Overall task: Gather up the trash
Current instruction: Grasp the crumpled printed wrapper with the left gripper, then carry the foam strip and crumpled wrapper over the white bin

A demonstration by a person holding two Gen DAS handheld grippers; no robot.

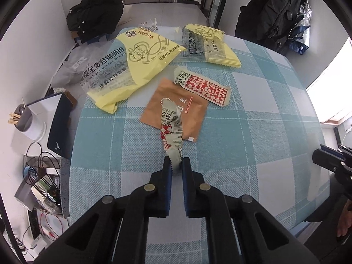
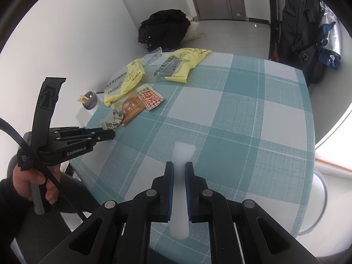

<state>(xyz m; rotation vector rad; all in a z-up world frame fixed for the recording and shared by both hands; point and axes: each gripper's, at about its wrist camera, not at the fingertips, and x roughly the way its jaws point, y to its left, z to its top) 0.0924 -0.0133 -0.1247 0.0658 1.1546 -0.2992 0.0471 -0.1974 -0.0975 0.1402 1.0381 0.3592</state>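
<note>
My left gripper [image 1: 176,165] is shut on the near end of a crumpled white-and-red wrapper [image 1: 172,129], which trails across a flat brown packet [image 1: 191,112] on the checked tablecloth [image 1: 253,132]. Behind lie a red-checked wrapper [image 1: 204,88], a large yellow bread bag [image 1: 132,66] and a smaller yellow bag [image 1: 211,46]. In the right wrist view my right gripper [image 2: 178,165] is shut on a translucent white plastic strip [image 2: 183,151] above the table's near part. The left gripper [image 2: 110,132] shows there too, held by a hand, with the crumpled wrapper [image 2: 113,121] at its tips.
Left of the table stand a toothpick holder [image 1: 28,121], a dark flat case [image 1: 59,125] and a clutter of cables and cups [image 1: 44,187]. A black jacket [image 1: 94,15] lies on the floor. Dark coats [image 1: 277,15] hang at the back right. A white stool [image 2: 319,198] stands beside the table.
</note>
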